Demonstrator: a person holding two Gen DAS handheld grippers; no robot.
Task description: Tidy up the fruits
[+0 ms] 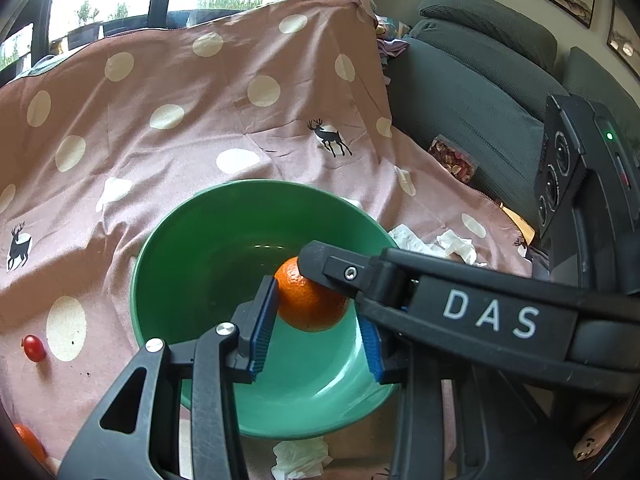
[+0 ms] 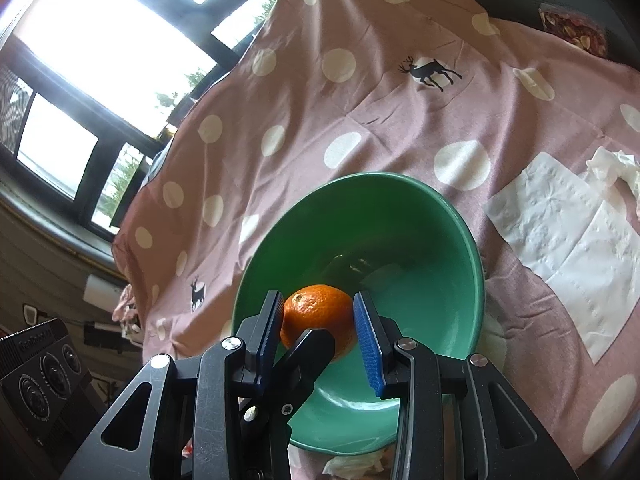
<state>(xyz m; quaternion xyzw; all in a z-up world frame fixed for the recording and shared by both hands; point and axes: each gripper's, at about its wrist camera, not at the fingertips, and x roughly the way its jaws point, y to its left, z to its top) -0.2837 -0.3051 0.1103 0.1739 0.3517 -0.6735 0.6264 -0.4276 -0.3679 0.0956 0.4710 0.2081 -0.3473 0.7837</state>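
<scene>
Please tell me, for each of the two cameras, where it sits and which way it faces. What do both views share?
Left wrist: on the left gripper, facing forward and down into the green bowl; its own two fingers show, and the right gripper reaches in from the right.
Right wrist: on the right gripper, facing down into the same bowl; its two fingers flank the orange, with one left finger in front.
Shared: the bowl, the orange, the dotted pink cloth.
</scene>
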